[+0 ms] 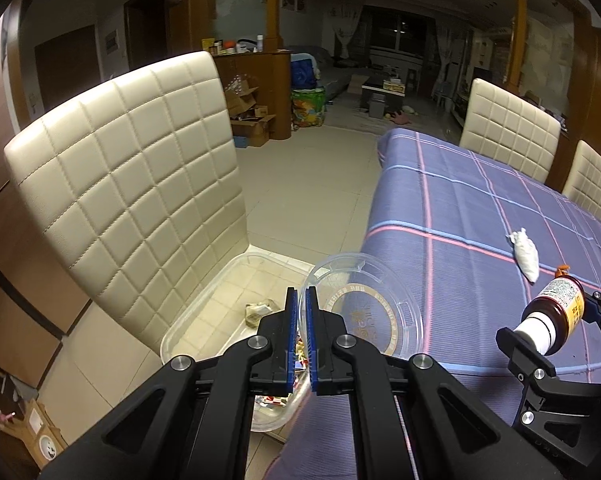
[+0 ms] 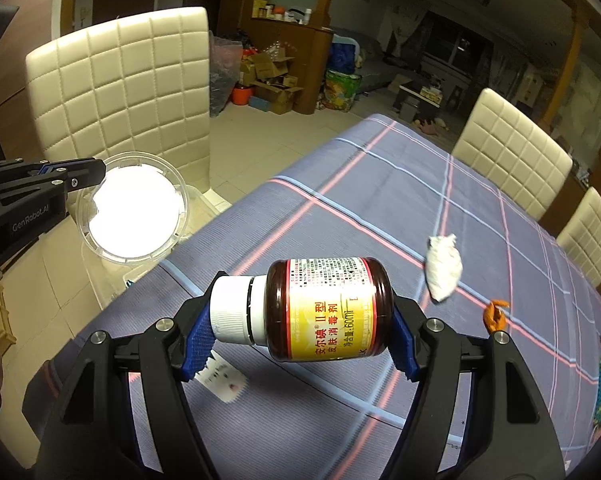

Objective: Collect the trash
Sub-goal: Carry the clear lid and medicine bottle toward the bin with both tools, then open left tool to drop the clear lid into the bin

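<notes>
Dim living room behind, with a counter [image 2: 340,208] under a purple plaid cloth, 3 cream quilted chairs around it, and a clear plastic bin [image 1: 204,312] sitting on the seat of the nearest chair [image 1: 132,184], just past the counter's left edge.

Left hand-held gripper [image 1: 303,336] is clamped tight on the rim of a clear round plastic lid [image 1: 364,312], which stands tilted above the gap between counter edge and bin. Some wrappers [image 1: 260,312] already lie in the bin. Right hand-held gripper [image 2: 300,344] grips a brown bottle [image 2: 328,308] with a white cap, held crosswise: the long axis runs left to right between the pads, cap toward the left, base on the right pad, lifted clear of the cloth.

The bin lies to the left of both hand-held grippers and lower than the counter top; the left one is plainly nearer, almost over it, so the lid looks ready to drop first. The bottle must cross the counter's left edge and pass beside the left hand-held gripper, so room there is tight; the chair back walls off the far side of the bin.

Left on the cloth: a crumpled white tissue [image 2: 442,270], a small orange scrap [image 2: 494,314] near it, and a white slip of paper [image 2: 224,380] beneath the right hand-held gripper
</notes>
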Action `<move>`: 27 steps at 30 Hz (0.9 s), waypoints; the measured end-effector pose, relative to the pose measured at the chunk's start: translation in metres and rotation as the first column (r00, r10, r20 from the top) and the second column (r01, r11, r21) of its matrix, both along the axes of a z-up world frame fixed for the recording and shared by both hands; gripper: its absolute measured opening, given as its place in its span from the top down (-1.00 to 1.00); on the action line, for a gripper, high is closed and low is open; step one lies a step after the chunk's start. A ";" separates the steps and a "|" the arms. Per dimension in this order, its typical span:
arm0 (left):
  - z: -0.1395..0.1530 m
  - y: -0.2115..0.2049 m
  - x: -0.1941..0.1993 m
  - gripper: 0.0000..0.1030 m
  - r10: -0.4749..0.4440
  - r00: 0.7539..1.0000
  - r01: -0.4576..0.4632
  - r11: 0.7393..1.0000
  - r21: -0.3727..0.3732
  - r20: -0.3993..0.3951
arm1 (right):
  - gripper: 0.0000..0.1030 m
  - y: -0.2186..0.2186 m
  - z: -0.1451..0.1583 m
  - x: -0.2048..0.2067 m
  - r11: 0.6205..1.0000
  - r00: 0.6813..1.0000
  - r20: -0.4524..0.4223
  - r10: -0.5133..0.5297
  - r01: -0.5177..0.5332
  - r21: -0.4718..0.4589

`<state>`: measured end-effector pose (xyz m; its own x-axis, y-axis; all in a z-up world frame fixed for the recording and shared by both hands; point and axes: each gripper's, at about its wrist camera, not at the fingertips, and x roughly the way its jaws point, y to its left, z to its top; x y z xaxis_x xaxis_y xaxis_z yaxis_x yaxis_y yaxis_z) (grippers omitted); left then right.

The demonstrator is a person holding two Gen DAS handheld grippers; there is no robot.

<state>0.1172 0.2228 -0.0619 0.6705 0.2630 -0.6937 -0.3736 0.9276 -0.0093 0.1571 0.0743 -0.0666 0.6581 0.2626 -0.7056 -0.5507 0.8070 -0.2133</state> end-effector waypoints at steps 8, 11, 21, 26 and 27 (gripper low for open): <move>-0.004 0.031 -0.007 0.91 0.056 0.998 -0.056 0.998 -0.019 0.006 | -0.37 0.034 0.000 0.000 0.999 0.999 0.008 0.042 -0.041 -0.020; -0.006 0.042 -0.009 0.91 0.069 0.998 -0.069 0.997 -0.023 0.002 | -0.37 0.047 -0.001 0.001 0.998 0.998 0.008 0.058 -0.058 -0.027; -0.013 0.077 -0.015 0.91 0.120 0.993 -0.121 0.992 -0.029 -0.012 | -0.37 0.087 -0.004 0.001 0.993 0.994 -0.002 0.113 -0.113 -0.035; -0.016 0.091 -0.016 0.91 0.143 0.990 -0.143 0.989 -0.036 -0.017 | -0.37 0.106 -0.005 0.002 0.990 0.991 -0.003 0.137 -0.137 -0.045; -0.017 0.094 -0.016 0.91 0.145 0.989 -0.146 0.989 -0.038 -0.019 | -0.37 0.108 -0.005 0.002 0.989 0.990 -0.002 0.141 -0.141 -0.047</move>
